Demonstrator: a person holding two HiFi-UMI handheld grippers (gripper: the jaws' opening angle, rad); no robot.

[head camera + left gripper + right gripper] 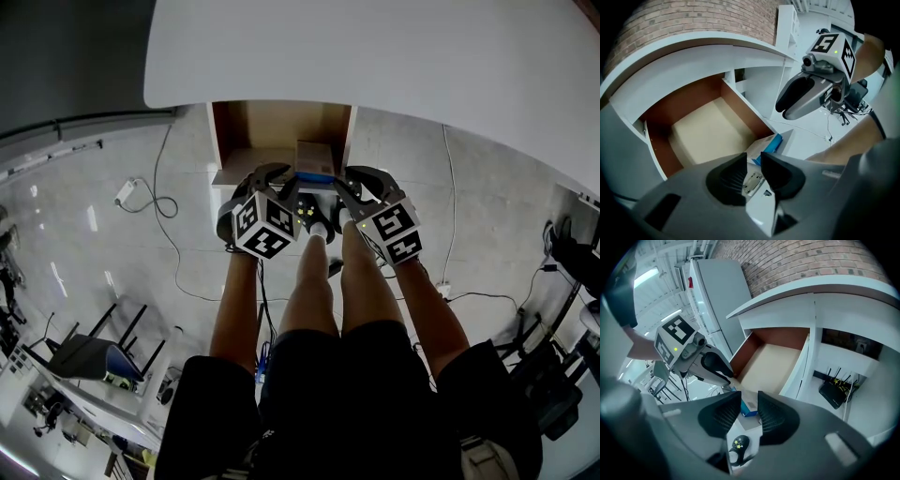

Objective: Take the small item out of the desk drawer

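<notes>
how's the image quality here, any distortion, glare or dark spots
Head view: strong fisheye, the desk top edge bows, light streaks glare on the glossy floor. Left gripper view: black corners, drawer evenly lit. Right gripper view: black corners too, brick wall curves.

Small box, pale top, blue side, flat at front edge of open brown drawer.

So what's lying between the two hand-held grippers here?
The small blue-edged box, at the front of the open drawer. The head view shows it between the left hand-held gripper and the right hand-held gripper; neither grips it.
</notes>
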